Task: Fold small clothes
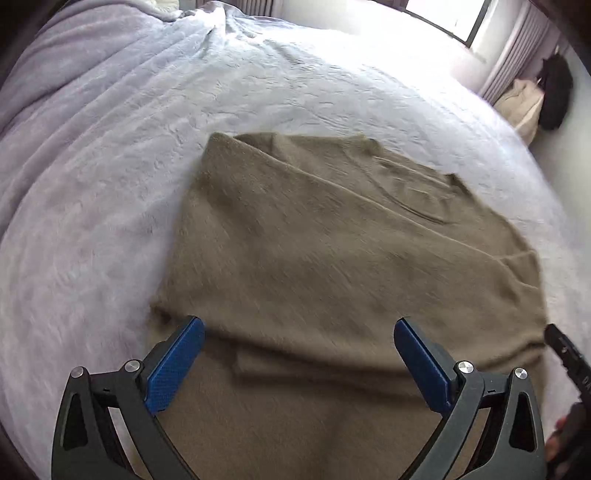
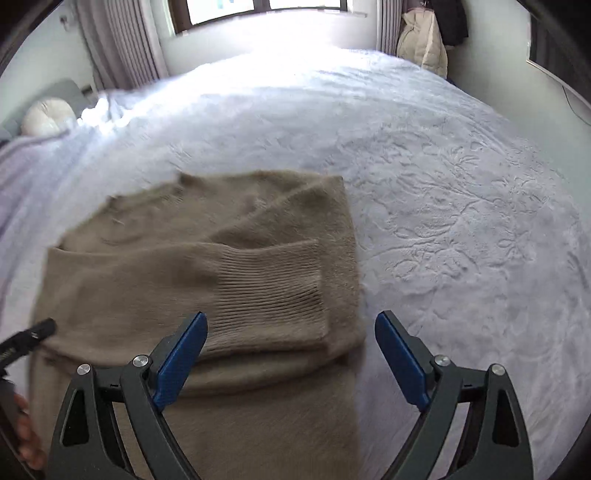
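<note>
A tan fuzzy sweater (image 1: 314,251) lies partly folded on the pale bed cover (image 1: 92,221), its sides turned inward. My left gripper (image 1: 299,328) hovers open over the sweater's near part, holding nothing. In the right wrist view the same sweater (image 2: 184,258) shows a ribbed cuff (image 2: 273,291) folded across its front. My right gripper (image 2: 291,321) is open above the sweater's right edge, one finger over the cloth, the other over the bed cover (image 2: 461,221). The other gripper's black tip (image 2: 37,332) shows at the left.
The bed cover spreads wide on all sides of the sweater. A window (image 2: 258,11) and curtains (image 2: 122,44) stand beyond the far edge. A cream garment (image 2: 421,40) and a dark one (image 2: 450,22) hang at the far right. A pillow (image 2: 48,116) lies at the left.
</note>
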Available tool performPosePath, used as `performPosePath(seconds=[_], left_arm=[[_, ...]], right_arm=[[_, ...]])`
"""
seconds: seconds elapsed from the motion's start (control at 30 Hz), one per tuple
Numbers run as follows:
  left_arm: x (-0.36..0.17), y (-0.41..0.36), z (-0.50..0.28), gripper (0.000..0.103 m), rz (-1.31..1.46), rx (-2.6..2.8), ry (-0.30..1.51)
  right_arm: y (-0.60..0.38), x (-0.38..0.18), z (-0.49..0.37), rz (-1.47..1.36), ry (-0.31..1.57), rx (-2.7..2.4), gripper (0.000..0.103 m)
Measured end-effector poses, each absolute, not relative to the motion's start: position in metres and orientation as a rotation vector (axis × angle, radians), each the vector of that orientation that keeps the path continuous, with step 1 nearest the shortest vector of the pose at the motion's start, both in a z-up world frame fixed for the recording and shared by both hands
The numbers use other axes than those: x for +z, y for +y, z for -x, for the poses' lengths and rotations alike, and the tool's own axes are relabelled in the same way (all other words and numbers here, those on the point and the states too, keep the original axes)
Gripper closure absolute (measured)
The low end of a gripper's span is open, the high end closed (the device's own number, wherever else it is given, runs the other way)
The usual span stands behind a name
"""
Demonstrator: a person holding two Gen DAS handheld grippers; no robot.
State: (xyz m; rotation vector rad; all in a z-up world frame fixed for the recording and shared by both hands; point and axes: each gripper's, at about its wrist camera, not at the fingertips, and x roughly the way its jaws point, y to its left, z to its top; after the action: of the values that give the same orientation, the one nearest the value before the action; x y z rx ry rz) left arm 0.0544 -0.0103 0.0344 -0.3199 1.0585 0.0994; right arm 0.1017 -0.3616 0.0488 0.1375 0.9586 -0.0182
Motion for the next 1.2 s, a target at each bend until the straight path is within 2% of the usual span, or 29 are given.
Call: performPosePath(seconds=[0.17,0.33,0.6,1.2], left_arm=[[0.022,-0.056,-0.008,0.0,0.108,0.063,1.077],[0.007,-0.063,0.026,0.0,0.032,0.099,1.066],[0.003,-0.071,0.083,0.0,-0.033,0.111,1.011],[-0.001,-0.057,0.149,0.0,-0.015,0.063,0.987]], right_arm=[[-0.306,0.05,-0.052,0.023,0.962,0.159,0.009],[-0.279,0.005,-0.029,0.169,1.119,0.155,0.009],[-0.287,0.006,0.051,0.215,1.023,0.176,0.003],[-0.309,0.001,0.129,0.278,0.968,0.242,0.003]])
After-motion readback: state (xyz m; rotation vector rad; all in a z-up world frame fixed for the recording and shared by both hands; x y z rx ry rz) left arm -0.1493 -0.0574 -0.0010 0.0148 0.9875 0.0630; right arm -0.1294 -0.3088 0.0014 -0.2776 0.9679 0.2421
